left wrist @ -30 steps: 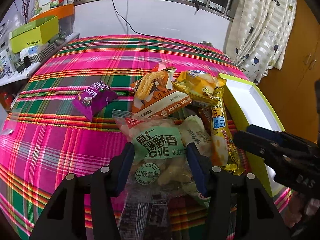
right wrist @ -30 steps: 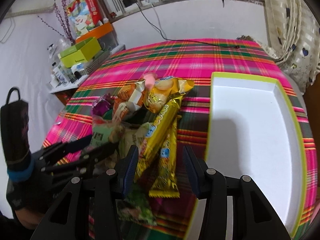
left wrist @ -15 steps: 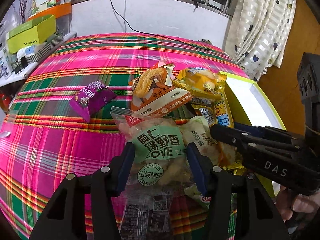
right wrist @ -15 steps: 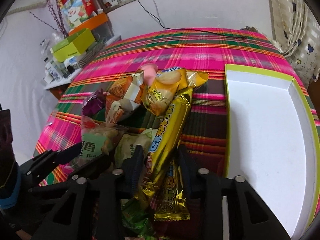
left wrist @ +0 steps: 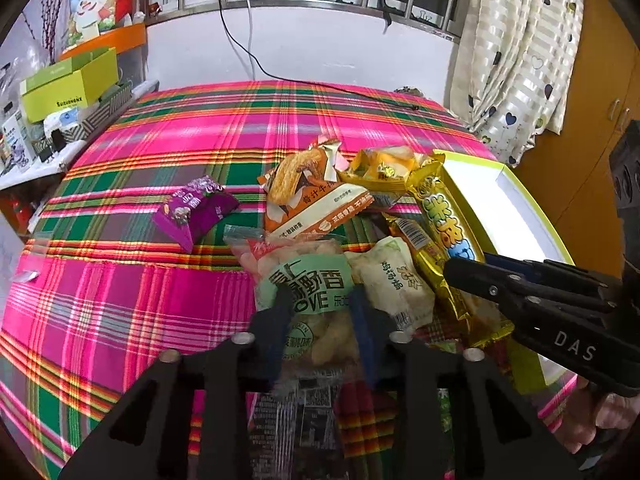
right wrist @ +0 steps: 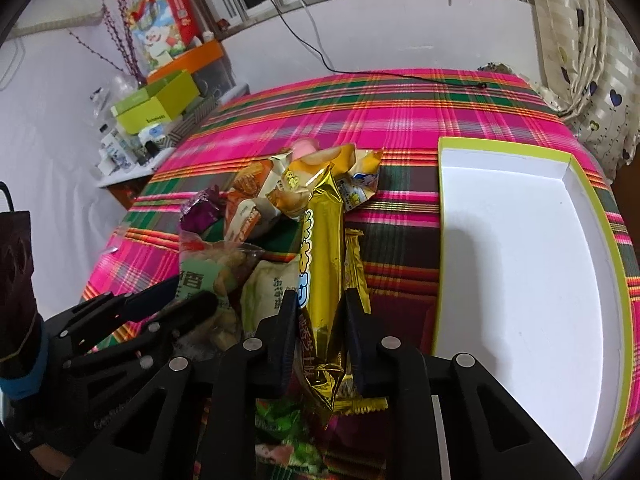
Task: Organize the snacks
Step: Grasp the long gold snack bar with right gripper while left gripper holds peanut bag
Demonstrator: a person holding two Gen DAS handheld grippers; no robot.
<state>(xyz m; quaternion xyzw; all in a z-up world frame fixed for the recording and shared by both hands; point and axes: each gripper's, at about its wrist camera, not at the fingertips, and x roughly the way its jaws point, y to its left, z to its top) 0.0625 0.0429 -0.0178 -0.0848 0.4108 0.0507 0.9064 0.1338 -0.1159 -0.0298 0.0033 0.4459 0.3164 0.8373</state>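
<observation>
A heap of snack packs lies on the pink plaid cloth (left wrist: 140, 300). My left gripper (left wrist: 318, 300) is shut on the clear nut bag with a green label (left wrist: 308, 280); its pads pinch the bag's lower half. Seen in the right wrist view, my right gripper (right wrist: 318, 306) is shut on the long gold bar pack (right wrist: 324, 248), whose far end rests on the heap. The same gold bar pack (left wrist: 444, 216) and right gripper (left wrist: 468, 270) show at the right of the left wrist view. Beside them lie a pale pack (left wrist: 394, 280), an orange-white pack (left wrist: 312, 196) and a purple pack (left wrist: 196, 208).
A white box with a lime rim (right wrist: 516, 260) lies open to the right of the heap. A second gold pack (right wrist: 354, 264) lies under the held bar. A shelf with a lime box (left wrist: 64, 84) and bottles stands left; curtains (left wrist: 516, 48) hang far right.
Both grippers have gone from open to shut: the left on the nut bag, the right on the gold bar pack. The right gripper came forward into the heap.
</observation>
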